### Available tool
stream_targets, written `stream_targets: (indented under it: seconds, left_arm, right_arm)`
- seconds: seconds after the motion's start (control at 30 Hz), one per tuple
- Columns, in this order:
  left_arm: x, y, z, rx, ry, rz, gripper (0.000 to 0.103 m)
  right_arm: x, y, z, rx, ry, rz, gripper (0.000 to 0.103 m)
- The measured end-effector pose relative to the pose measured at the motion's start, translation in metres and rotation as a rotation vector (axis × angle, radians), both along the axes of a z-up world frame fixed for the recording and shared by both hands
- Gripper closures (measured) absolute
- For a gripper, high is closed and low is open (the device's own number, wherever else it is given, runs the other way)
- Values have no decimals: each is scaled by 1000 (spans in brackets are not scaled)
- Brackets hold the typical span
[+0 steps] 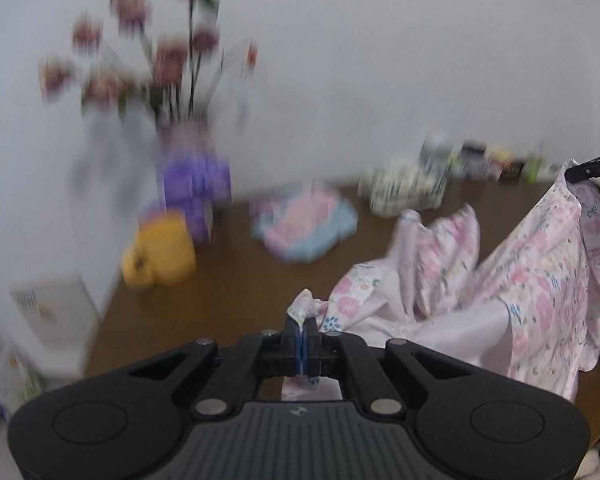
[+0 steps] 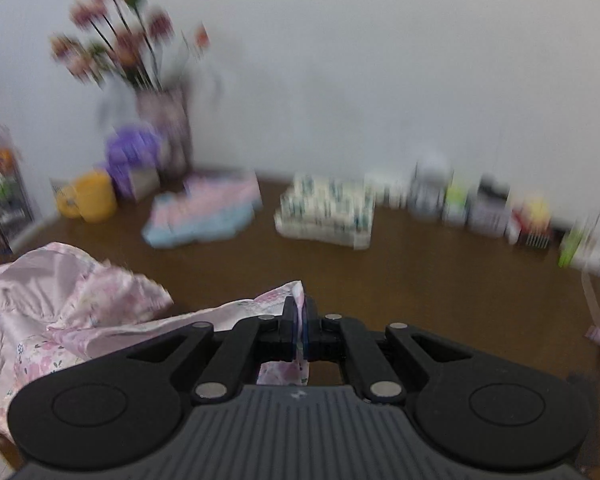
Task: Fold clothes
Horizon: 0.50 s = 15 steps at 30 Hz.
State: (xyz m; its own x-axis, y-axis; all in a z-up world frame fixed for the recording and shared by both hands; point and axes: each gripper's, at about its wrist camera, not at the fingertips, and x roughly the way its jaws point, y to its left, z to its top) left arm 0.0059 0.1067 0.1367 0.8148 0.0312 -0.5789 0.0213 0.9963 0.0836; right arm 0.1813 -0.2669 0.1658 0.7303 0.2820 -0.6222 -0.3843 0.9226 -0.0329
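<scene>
A plain white wall [image 2: 380, 80] rises behind a dark brown counter [image 2: 420, 280], all blurred. In the far left corner stand a vase of reddish flowers [image 2: 120, 48] and a yellow container [image 2: 88, 200], while blurred boxes [image 2: 480, 204] line the wall's foot.

Gripper [image 2: 301, 322] apparently pinching floral garment [image 2: 100, 312]

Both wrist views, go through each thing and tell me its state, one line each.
Left hand-held gripper: shut on floral garment.
Right hand-held gripper: shut on floral garment.
Floral garment: unfolded, bunched, partly lifted.
Pink and blue clothes: folded, on table.
White patterned clothes: folded, on table.
Flowers: upright in vase.
</scene>
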Motion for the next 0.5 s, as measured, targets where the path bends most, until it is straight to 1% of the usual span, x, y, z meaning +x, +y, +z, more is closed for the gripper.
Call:
stream_targets:
  seconds: [0.07,0.17,0.3,0.5]
  left_arm:
    - [17,10,-28,-25,54,30,103]
    - [38,22,-60,-50,110,64,103]
    - [53,35,-74,-56,128,72,103]
    - [64,43,-87,-85,158,90,103]
  right_arm:
    - [27,6,-32,-19,55,-30,101]
    - [56,7,-61,-5,105,-57,101]
    - [84,9,-86,7,147,-74,101]
    - [107,15,-105,1,177,-76,101]
